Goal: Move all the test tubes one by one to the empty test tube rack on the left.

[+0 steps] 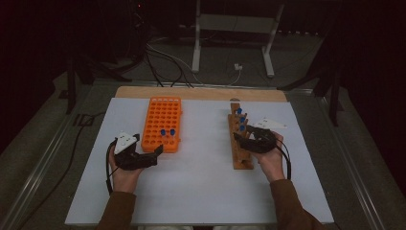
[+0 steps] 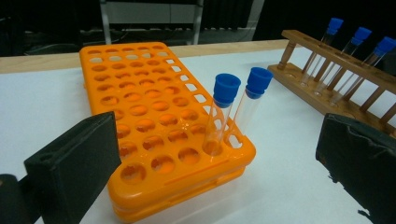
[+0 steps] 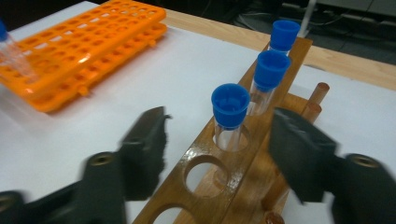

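Three capped tubes stand in the wooden rack (image 3: 233, 168) on the right side of the table (image 1: 201, 187), and the nearest tube (image 3: 229, 116) is just in front of my right tongs (image 3: 219, 154), a little beyond the tips. These tongs are half open, with one jaw on each side of the rack's top bar, and I see nothing pressed between the pads; no tube is gripped. In the high view my right tongs (image 1: 246, 138) point to the left across the rack, and my right hand (image 1: 272, 160) holds them from the near side, the forearm coming up from the bottom edge. My left tongs (image 2: 215, 163) are wide open and hold nothing. Before them is the near corner of the orange rack (image 2: 154, 140), where two tubes (image 2: 233, 112) with blue caps stand side by side, apart from both jaws. My left hand (image 1: 125, 175) lies low over the table, just beside the near end of the orange rack.
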The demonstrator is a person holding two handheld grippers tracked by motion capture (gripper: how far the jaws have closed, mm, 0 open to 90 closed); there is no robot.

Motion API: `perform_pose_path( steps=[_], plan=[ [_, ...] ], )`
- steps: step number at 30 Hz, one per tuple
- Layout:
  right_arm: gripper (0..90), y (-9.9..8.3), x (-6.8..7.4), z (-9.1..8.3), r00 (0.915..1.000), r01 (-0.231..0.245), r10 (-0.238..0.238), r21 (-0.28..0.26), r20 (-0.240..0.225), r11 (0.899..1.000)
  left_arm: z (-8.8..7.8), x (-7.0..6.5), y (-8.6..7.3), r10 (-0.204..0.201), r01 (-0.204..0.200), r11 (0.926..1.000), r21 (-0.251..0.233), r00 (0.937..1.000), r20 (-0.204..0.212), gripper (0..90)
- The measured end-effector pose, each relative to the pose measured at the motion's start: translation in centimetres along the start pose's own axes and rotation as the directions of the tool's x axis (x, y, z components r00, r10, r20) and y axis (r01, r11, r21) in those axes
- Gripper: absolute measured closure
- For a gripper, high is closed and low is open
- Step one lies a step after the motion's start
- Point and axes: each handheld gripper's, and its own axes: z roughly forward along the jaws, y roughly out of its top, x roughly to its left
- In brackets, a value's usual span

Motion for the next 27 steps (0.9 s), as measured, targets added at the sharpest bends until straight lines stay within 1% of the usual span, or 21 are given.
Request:
perform_pose_path(
  steps=[1, 3, 6, 7, 10, 12, 14, 21, 27],
  plan=[
    [48.0, -0.1, 0.1, 0.2, 1.0, 0.005, -0.005, -0.001, 0.002, 1.0, 0.0, 0.0, 0.0, 0.0, 0.0, 1.0, -0.001, 1.0, -0.002, 0.6],
    [55.0, -0.1, 0.2, 0.5, 0.9995, 0.016, -0.016, 0.006, 0.026, 1.0, 0.0, 0.0, 0.0, 0.0, 0.0, 1.0, 0.0, 1.0, -0.002, 0.6],
    [65.2, -0.2, 0.2, 0.9, 0.9993, 0.017, -0.017, -0.001, 0.033, 1.0, 0.0, 0.0, 0.0, 0.001, -0.001, 1.0, 0.0, 1.0, -0.005, 0.6],
    [67.4, -0.2, 0.3, 1.0, 0.9996, 0.013, -0.013, -0.003, 0.026, 1.0, 0.0, 0.0, 0.0, 0.002, -0.002, 1.0, 0.0, 1.0, -0.006, 0.6],
    [69.7, -0.1, 0.5, 1.2, 0.9987, 0.02, -0.02, -0.009, 0.047, 1.0, -0.1, 0.0, 0.1, -0.004, 0.003, 1.0, -0.007, 1.0, -0.007, 0.6],
    [74.4, -0.2, 0.5, 1.2, 0.998, 0.012, -0.011, -0.018, 0.063, 1.0, -0.2, 0.0, 0.1, -0.007, 0.007, 0.9999, -0.01, 0.9999, -0.009, 0.6],
    [75.2, -0.2, 0.2, 1.2, 0.9987, -0.006, 0.007, -0.021, 0.051, 1.0, -0.2, 0.1, 0.1, -0.007, 0.007, 0.9999, -0.01, 0.9999, -0.01, 0.6],
    [77.0, -0.1, 0.2, 1.1, 0.9985, -0.008, 0.01, -0.032, 0.053, 0.999, -0.2, 0.0, 0.1, -0.003, 0.003, 0.9999, -0.012, 1.0, -0.009, 0.6],
    [77.2, 0.1, 0.2, 0.6, 0.9985, -0.009, 0.012, -0.055, 0.053, 0.998, -0.3, 0.1, 0.1, -0.004, 0.003, 0.9998, -0.02, 0.9999, -0.013, 0.6]
  ],
)
